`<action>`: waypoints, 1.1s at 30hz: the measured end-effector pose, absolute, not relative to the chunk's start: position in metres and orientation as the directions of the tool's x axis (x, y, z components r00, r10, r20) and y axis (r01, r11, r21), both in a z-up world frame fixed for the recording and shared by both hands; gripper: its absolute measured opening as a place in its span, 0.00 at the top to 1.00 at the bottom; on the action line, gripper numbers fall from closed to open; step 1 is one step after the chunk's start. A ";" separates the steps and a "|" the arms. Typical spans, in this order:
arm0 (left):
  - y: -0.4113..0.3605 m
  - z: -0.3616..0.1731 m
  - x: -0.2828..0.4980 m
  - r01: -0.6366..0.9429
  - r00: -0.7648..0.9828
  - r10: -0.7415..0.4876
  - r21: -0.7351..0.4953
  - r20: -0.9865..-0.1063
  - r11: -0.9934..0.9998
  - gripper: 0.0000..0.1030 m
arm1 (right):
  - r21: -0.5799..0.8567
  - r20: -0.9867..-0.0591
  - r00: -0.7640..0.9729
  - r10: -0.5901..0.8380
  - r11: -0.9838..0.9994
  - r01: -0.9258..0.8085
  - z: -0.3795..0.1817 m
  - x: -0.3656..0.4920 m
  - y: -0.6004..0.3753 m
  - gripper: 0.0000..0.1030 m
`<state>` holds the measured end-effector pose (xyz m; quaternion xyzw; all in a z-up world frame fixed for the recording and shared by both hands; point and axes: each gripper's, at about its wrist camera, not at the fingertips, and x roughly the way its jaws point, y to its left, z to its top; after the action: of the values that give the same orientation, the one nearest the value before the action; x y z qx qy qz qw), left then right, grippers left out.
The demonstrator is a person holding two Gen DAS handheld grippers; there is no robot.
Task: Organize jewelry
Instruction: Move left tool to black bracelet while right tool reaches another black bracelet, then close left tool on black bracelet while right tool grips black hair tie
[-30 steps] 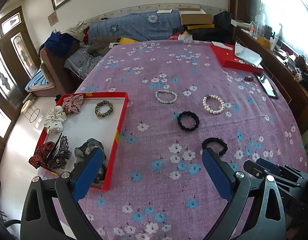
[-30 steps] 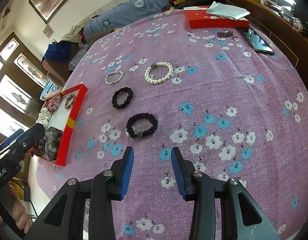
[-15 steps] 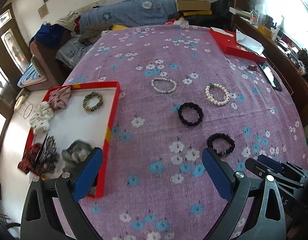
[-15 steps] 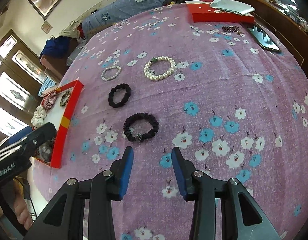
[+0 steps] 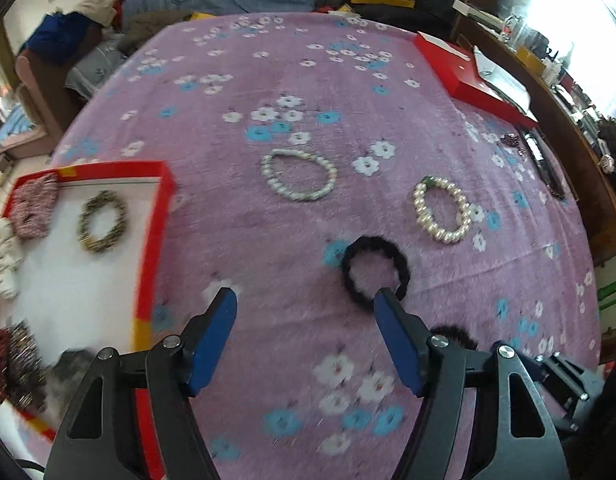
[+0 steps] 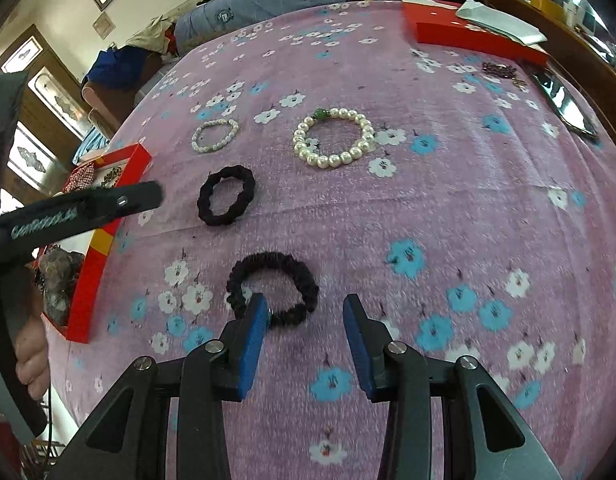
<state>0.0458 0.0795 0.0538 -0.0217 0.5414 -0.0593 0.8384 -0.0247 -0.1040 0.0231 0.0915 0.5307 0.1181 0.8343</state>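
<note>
Black braided hair tie (image 5: pixel 375 270) lies flat on purple floral bench cloth (image 5: pixel 267 80), just ahead of your left tool (image 5: pixel 303 300); its jaws have just been closing, nothing btwn them. Your right tool (image 6: pixel 303 312), jaws partly apart, empty, hovers by black ruffled scrunchie (image 6: pixel 272 287).

Floral purple tablecloth (image 6: pixel 448 208) carries bracelets (image 6: pixel 334 138), black scrunchies (image 6: pixel 226 196), red tray (image 5: pixel 149 240).

— What covers the table?
— A matt, woven purple cloth (image 6: pixel 448 216), printed with flowers.
— And the bracelets?
— The big pearl bracelet (image 6: pixel 334 138) is glossy and smooth; the black scrunchie (image 6: pixel 272 288) is soft gathered fabric. The red tray (image 5: pixel 153 232) looks like smooth card with a white lining.
</note>
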 end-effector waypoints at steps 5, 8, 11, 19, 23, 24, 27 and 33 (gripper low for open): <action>0.067 0.037 0.064 0.103 0.382 -0.139 -0.108 -0.913 0.989 0.42 | 0.261 -0.870 0.403 0.284 0.959 -0.112 0.018 -0.014 -0.099 0.59; 0.061 0.028 0.074 0.112 0.372 -0.140 -0.105 -0.917 0.988 0.45 | 0.253 -0.871 0.404 0.279 0.960 -0.116 0.016 -0.011 -0.097 0.59; 0.058 0.021 0.080 0.114 0.364 -0.148 -0.114 -0.920 0.987 0.47 | 0.243 -0.870 0.408 0.275 0.961 -0.129 0.016 -0.010 -0.095 0.59; 0.042 0.018 0.072 0.142 0.413 -0.052 0.008 -0.909 0.990 0.81 | 0.137 -0.874 0.445 0.195 0.978 -0.160 0.014 -0.015 -0.085 0.79; 0.042 0.021 0.068 0.138 0.394 -0.071 -0.017 -0.916 0.990 0.95 | 0.122 -0.876 0.448 0.182 0.980 -0.160 0.014 -0.015 -0.084 0.91; 0.043 0.023 0.065 0.132 0.397 -0.071 -0.019 -0.915 0.991 0.95 | 0.132 -0.876 0.444 0.189 0.979 -0.156 0.014 -0.015 -0.085 0.91; 0.049 0.035 0.054 0.115 0.405 -0.092 -0.050 -0.910 0.992 0.95 | 0.174 -0.876 0.431 0.217 0.975 -0.138 0.016 -0.016 -0.090 0.91; 0.064 0.070 0.022 0.078 0.440 -0.138 -0.115 -0.888 0.990 0.95 | 0.218 -0.856 0.449 0.255 0.967 -0.132 0.033 -0.027 -0.092 0.91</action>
<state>0.0225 0.0636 0.0697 -0.0282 0.5254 -0.0638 0.8480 -0.0273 -0.0921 0.0334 0.0596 0.5122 0.1139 0.8492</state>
